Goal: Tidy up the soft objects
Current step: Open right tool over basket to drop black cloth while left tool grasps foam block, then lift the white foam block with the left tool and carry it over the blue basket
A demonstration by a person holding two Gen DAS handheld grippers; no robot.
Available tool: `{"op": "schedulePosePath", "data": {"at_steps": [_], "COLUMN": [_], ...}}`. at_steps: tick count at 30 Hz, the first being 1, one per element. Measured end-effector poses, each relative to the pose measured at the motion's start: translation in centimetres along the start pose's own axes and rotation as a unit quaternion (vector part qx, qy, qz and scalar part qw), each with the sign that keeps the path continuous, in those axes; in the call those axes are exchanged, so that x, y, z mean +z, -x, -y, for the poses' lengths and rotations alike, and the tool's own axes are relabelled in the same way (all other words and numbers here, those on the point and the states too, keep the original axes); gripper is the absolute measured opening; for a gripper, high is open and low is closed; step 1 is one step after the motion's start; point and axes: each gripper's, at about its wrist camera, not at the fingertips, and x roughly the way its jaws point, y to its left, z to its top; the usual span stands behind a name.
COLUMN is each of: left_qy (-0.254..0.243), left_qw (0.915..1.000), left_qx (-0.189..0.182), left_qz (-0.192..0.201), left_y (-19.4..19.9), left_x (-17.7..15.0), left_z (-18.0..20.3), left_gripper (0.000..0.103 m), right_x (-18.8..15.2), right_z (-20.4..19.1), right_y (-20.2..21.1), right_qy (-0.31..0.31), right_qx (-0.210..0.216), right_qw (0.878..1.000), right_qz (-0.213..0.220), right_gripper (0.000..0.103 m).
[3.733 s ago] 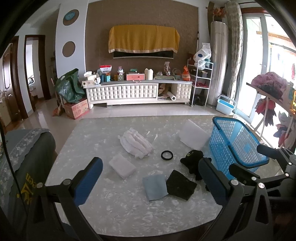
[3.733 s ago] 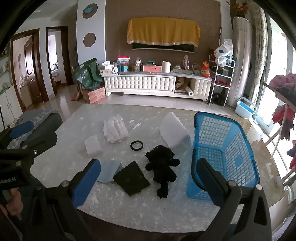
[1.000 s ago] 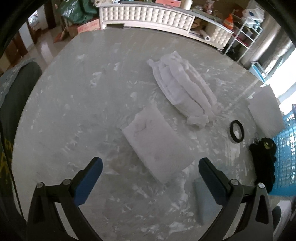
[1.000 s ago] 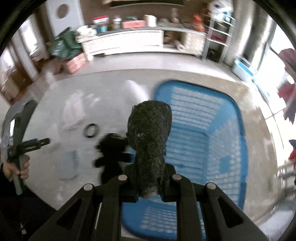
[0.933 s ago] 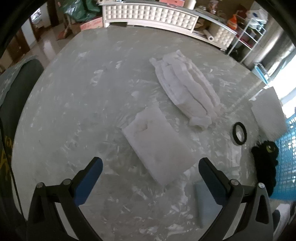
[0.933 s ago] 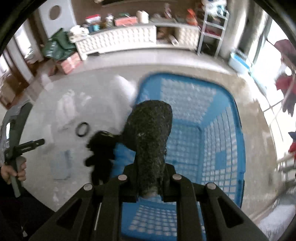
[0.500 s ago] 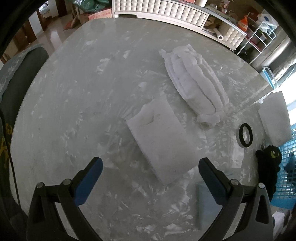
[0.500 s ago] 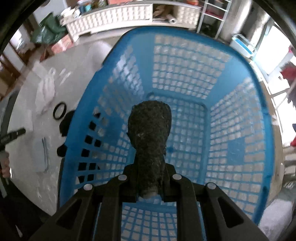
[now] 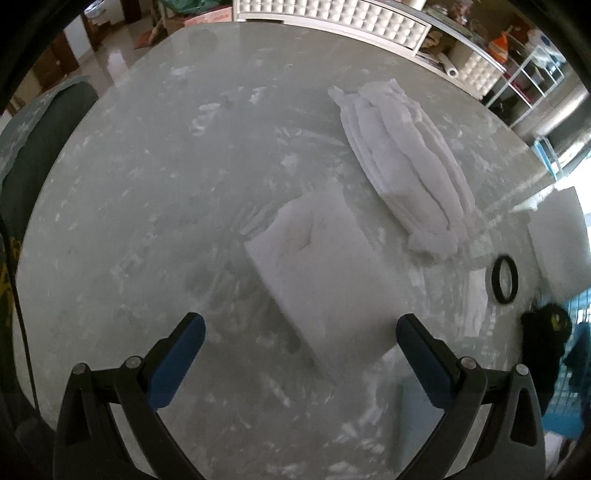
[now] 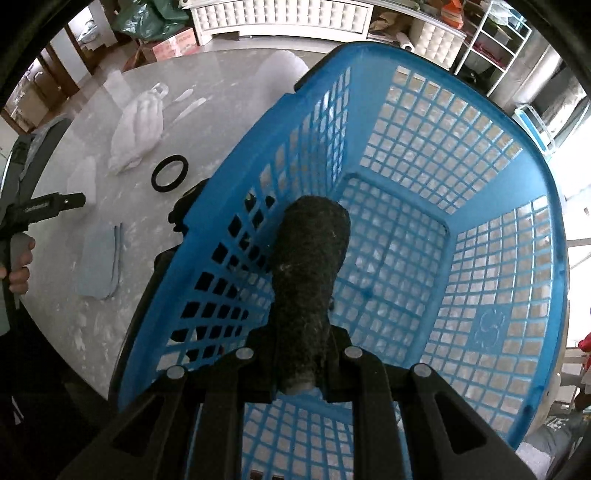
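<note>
My right gripper point(image 10: 301, 363) is shut on a dark green-black sponge point(image 10: 308, 273) and holds it over the inside of the blue plastic basket point(image 10: 491, 206). My left gripper point(image 9: 299, 343) is open and hovers just above a white foam block point(image 9: 325, 258) on the marble table point(image 9: 147, 206), the block lying between and ahead of the jaws. A folded white cloth point(image 9: 402, 158) lies beyond the block. A black plush toy point(image 9: 546, 339) lies by the basket's left side, and a grey-blue pad point(image 10: 99, 266) lies on the table.
A black ring point(image 9: 504, 275) and a second white foam sheet point(image 9: 557, 236) lie at the right of the table. A dark chair point(image 9: 37, 155) stands at the table's left edge. A white cabinet point(image 10: 280, 16) stands at the far wall.
My right gripper has carried the dark sponge from beside the basket to over and down into it. My left gripper has edged a little closer to the white foam block.
</note>
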Motion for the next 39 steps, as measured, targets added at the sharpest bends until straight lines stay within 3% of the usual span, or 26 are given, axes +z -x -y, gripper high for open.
{"op": "schedulePosePath", "data": {"at_steps": [6,15,25,30,33,35,36,39], "left_qy": [0.035,0.088,0.136,0.127,0.108,0.098,0.091,0.074], "left_qw": [0.9993,0.9959,0.9901,0.991,0.9934,0.9947,0.9955,0.9973], "left_qx": [0.011,-0.001,0.033,0.043,0.038,0.031,0.026,-0.006], "left_qz": [0.011,0.017,0.003,-0.003,0.0,0.003,0.004,-0.002], "left_y": [-0.4,-0.1,-0.8,-1.1,-1.1,-0.7,-0.5,0.2], "left_x": [1.0,1.6,3.4,3.9,3.4,3.2,3.1,3.0], "left_z": [0.0,-1.1,-1.4,-0.6,0.7,0.6,0.6,1.2], "left_gripper": [0.103,0.103,0.103,0.102,0.091,0.072,0.057,0.048], "right_x": [0.2,0.2,0.0,-0.2,-0.5,-0.6,-0.7,-1.0], "right_z": [1.4,2.5,2.7,2.9,3.1,3.1,3.2,3.1], "right_y": [1.0,1.0,0.3,0.4,0.8,1.1,1.3,1.8], "right_qy": [-0.011,-0.01,-0.015,-0.025,-0.032,-0.036,-0.04,-0.046], "right_qx": [-0.002,0.006,-0.005,-0.01,-0.014,-0.014,-0.012,-0.018], "right_qw": [1.0,1.0,1.0,1.0,0.999,0.999,0.999,0.999], "right_qz": [0.01,0.011,-0.001,-0.004,0.001,0.005,0.008,0.013], "right_gripper": [0.015,0.015,0.02,0.052,0.064,0.069,0.072,0.073]}}
